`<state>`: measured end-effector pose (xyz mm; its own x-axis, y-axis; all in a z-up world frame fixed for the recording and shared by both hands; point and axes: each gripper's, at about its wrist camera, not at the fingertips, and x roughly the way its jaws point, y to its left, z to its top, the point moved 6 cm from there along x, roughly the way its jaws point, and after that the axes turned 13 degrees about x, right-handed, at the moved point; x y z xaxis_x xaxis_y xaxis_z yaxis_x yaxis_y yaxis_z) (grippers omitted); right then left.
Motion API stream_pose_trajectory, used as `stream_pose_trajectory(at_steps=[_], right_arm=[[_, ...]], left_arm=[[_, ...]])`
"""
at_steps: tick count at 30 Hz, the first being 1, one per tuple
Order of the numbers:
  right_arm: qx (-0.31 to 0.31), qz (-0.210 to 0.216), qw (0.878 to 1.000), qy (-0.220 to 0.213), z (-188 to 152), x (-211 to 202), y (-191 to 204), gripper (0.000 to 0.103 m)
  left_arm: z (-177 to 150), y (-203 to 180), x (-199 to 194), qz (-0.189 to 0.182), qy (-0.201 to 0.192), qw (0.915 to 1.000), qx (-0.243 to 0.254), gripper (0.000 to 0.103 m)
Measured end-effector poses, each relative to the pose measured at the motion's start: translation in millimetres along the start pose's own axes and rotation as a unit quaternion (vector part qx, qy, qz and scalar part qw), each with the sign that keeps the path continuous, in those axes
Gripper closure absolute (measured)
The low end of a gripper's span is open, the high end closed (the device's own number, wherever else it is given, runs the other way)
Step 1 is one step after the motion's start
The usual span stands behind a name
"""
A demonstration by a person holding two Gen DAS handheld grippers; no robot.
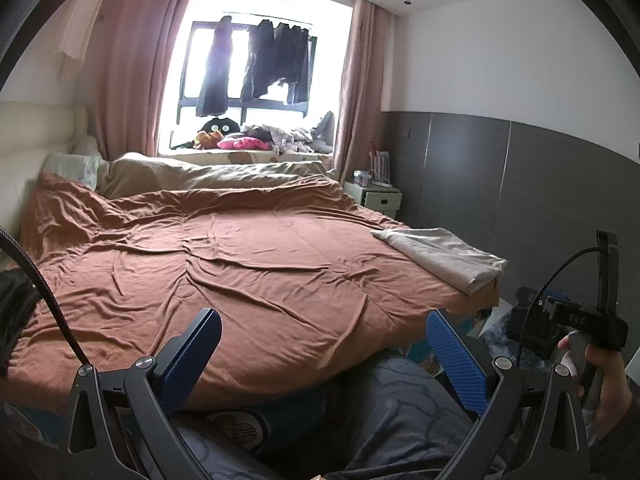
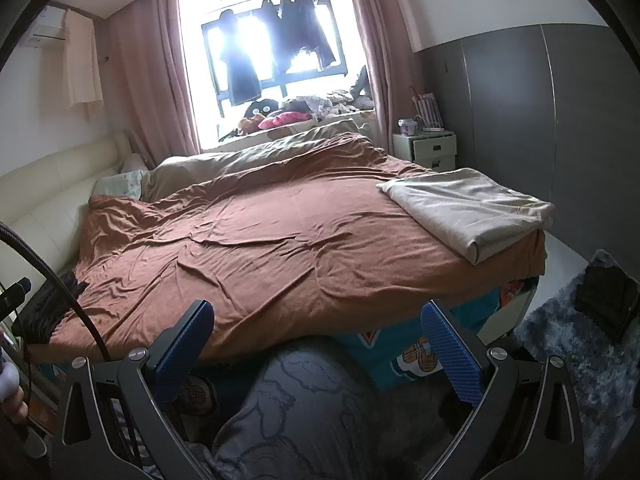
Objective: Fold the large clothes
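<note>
Looking across the bed, I see the folded beige cloth (image 2: pixel 472 212) lying flat on the brown cover (image 2: pixel 256 240), at its near right corner, one edge reaching the bed's side. A dark garment (image 2: pixel 48 308) lies bunched at the cover's left edge. My left gripper (image 1: pixel 324 344) is spread wide with nothing between its blue pads (image 1: pixel 456 360), held off the foot of the bed. My right gripper (image 2: pixel 316 340) is likewise spread and empty, above my knee (image 2: pixel 296 400) in patterned grey trousers. In the left view my right hand (image 1: pixel 600 372) grips its handle. Beyond the bed stand a white nightstand (image 2: pixel 428 148), pink curtains (image 2: pixel 160 64) and dark clothes (image 2: pixel 296 28) hanging at the bright window.
</note>
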<state>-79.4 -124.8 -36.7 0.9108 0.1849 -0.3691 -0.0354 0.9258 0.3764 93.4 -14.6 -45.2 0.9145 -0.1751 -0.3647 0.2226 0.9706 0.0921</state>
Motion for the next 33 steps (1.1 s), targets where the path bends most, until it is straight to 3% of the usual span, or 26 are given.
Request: stream_pose_trajectory(at_steps=[33], right_arm=[[0.000,0.004,1.000,0.006,-4,-2,1,0.000]], left_arm=[[-5,-6,-8,-0.006,0.001,1.0000,-0.003,0.000]])
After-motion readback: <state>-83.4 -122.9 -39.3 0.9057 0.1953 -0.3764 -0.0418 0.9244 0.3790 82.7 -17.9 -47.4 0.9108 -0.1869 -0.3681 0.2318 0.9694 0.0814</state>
